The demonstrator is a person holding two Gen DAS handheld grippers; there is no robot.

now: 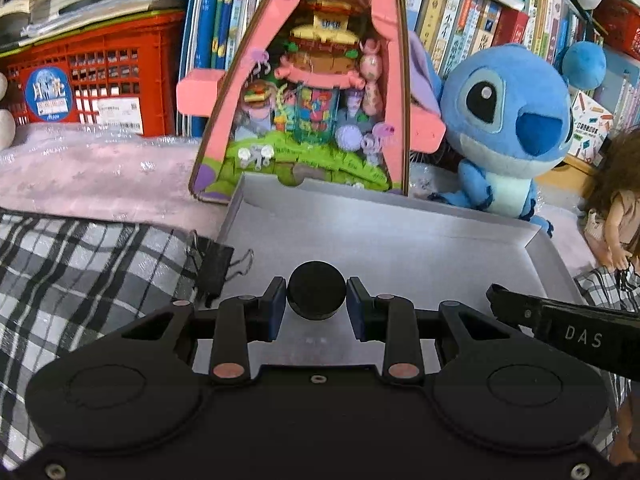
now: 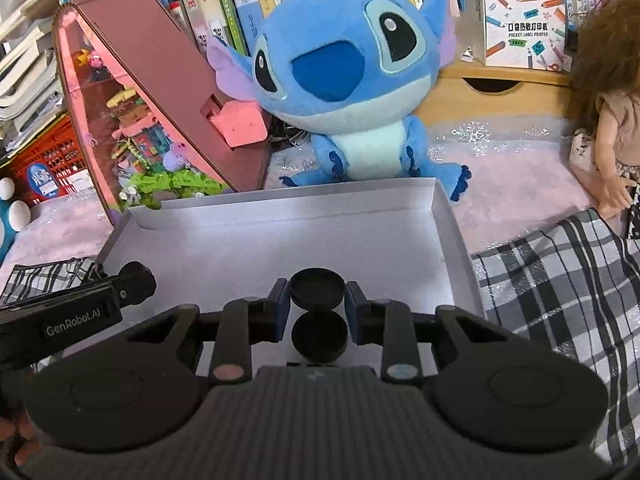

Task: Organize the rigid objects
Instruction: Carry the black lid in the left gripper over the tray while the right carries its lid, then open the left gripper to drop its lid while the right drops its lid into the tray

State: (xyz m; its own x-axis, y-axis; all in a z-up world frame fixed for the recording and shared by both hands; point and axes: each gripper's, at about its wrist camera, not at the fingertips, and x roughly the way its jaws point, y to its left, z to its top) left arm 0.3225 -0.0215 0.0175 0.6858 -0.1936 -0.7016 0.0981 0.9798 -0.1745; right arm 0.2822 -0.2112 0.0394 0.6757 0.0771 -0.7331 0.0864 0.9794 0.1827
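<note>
A shallow white cardboard tray (image 1: 360,216) lies on the bed in front of both grippers; it also shows in the right wrist view (image 2: 280,240). My left gripper (image 1: 316,304) is shut on a round black cap (image 1: 317,295) and holds it over the tray's near part. My right gripper (image 2: 316,304) is shut on another round black cap (image 2: 316,289), above a second black round piece (image 2: 319,336) that rests on the tray floor. The right gripper's finger (image 1: 560,320) reaches in at the left view's right edge. The left gripper's finger (image 2: 80,304) shows at the right view's left.
A black binder clip (image 1: 214,268) sits at the tray's left wall. A pink triangular toy house box (image 1: 312,92), a blue plush (image 2: 340,80) and a doll (image 2: 608,120) stand behind the tray. Checked cloth (image 1: 88,272) lies on both sides. Bookshelves and a red crate (image 1: 100,72) fill the back.
</note>
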